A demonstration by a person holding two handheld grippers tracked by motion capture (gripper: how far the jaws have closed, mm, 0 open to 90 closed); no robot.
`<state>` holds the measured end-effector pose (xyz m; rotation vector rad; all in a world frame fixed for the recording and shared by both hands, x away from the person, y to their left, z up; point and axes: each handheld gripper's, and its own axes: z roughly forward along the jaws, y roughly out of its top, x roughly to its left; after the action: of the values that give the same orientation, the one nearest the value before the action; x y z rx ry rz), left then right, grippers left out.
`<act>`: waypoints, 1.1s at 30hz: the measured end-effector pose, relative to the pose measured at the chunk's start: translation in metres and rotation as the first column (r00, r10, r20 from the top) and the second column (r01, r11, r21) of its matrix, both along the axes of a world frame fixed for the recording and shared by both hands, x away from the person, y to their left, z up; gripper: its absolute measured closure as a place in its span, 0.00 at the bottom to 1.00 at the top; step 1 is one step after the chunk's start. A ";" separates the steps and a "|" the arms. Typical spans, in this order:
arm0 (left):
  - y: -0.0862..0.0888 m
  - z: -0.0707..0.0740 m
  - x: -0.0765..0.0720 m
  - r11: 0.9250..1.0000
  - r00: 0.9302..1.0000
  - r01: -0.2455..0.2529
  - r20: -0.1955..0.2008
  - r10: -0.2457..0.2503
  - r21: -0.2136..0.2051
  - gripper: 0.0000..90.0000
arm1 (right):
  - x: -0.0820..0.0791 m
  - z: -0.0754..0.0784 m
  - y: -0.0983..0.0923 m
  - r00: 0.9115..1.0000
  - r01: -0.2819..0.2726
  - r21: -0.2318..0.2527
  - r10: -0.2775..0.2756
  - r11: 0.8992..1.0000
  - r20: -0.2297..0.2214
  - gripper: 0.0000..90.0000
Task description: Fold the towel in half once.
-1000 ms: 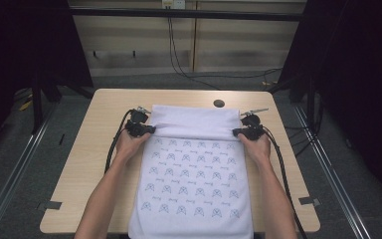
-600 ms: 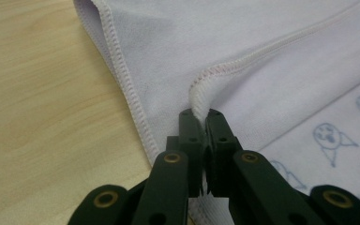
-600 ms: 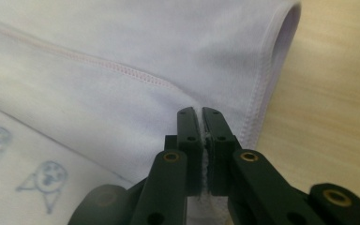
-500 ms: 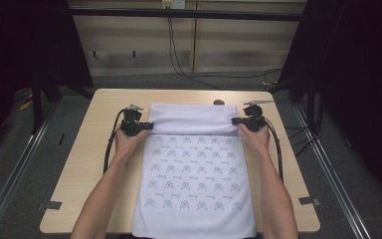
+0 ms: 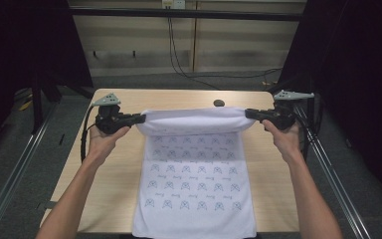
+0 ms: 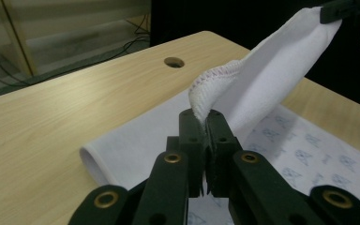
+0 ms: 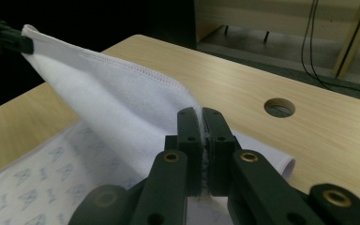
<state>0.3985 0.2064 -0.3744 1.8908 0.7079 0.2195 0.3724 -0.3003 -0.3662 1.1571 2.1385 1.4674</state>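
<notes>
White cloth (image 5: pixel 194 174), printed with rows of small blue-grey motifs on its upper face, lies lengthwise down the middle of the pale wooden bench (image 5: pixel 109 184), its near end hanging over the bench's front edge. Its far end is lifted off the bench and stretched into a taut band between the two grippers, with the plain white underside turned toward the high camera. In the left gripper view the stitched hem bunches at the tip of the fingers and the cloth runs up and away to the other gripper; a rolled fold of the cloth rests on the bench below.

At the band's left corner the left gripper (image 5: pixel 140 118) has its fingers (image 6: pixel 192 136) clamped tight on the hem, with no gap between them beyond the fabric. At the right corner the right gripper (image 5: pixel 248 113) pinches the cloth the same way, its fingers (image 7: pixel 190 136) pressed together on a thin edge of fabric. Both grippers hang above the bench, well apart, each held in a hand with bare forearms coming in from the near side.

Beyond the lifted band, a round cable hole (image 5: pixel 219 103) sits in the bench near its far edge.
</notes>
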 end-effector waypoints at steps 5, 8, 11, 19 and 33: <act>0.008 0.017 -0.021 0.999 0.999 0.033 0.032 -0.033 -0.026 0.97 | -0.027 0.022 0.002 0.998 -0.051 -0.009 0.051 0.999 0.047 0.97; 0.014 0.028 -0.034 0.998 0.997 0.051 0.054 -0.049 -0.038 0.97 | -0.043 0.032 0.005 0.994 -0.080 -0.023 0.082 0.997 0.069 0.97; 0.018 0.029 -0.048 0.997 0.996 0.063 0.065 -0.059 -0.048 0.97 | -0.063 0.037 0.007 0.989 -0.107 -0.011 0.108 0.994 0.097 0.97; 0.021 -0.004 -0.099 0.992 0.996 0.090 0.024 -0.088 -0.092 0.97 | -0.118 0.005 0.015 0.989 -0.126 -0.037 0.129 0.991 0.076 0.97; 0.008 -0.086 -0.123 0.976 0.970 0.200 -0.158 -0.184 0.089 0.95 | -0.154 -0.079 0.011 0.973 -0.213 -0.052 0.207 0.976 -0.103 0.94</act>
<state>0.2752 0.2140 -0.4605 2.0779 0.6168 -0.0095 0.2182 -0.2897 -0.4449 1.0258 2.4190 1.4436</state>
